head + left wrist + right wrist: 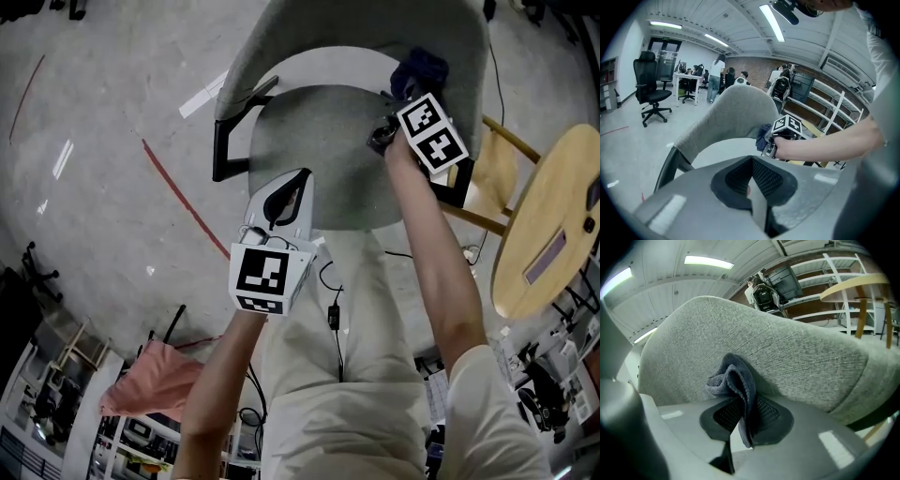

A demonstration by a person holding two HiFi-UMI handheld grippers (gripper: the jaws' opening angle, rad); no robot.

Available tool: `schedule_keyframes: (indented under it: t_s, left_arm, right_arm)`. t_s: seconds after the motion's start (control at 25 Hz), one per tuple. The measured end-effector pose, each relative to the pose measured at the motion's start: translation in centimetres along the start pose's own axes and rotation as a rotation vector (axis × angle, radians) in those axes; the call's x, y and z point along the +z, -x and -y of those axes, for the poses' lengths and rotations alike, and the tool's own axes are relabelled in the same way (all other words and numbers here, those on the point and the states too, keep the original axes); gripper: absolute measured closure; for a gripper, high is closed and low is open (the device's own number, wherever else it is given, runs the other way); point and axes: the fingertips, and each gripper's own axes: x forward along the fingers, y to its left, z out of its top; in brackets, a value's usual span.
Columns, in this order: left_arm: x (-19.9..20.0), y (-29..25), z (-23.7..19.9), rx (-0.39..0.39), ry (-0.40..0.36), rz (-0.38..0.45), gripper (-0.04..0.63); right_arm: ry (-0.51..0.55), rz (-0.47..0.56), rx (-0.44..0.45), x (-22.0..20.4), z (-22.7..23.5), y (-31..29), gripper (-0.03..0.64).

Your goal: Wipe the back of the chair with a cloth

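The right gripper point(743, 420) is clamped on the cloth point(736, 380) (dark, bunched), which is pressed against the chair back point(797, 352) near its right end in the head view. The left gripper point(752, 185) hovers by the seat's point(323, 141) front edge, its jaws seemingly together and empty.

Grey concrete floor point(94, 187) (red line point(183, 202), seemingly white tape point(202, 97)) carries the grey chair point(328, 159) and a round wooden counter point(553, 206).
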Motion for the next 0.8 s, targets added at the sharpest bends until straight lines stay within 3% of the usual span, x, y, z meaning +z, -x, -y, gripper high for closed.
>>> schedule_keyframes:
  t_s: [0.8]
  left_arm:
    - [0.5,-1.5,2.0,-0.06,-0.032,-0.016,0.595]
  right_arm:
    - [-0.344,0.019,-0.33,-2.6,9.6,5.0,0.541]
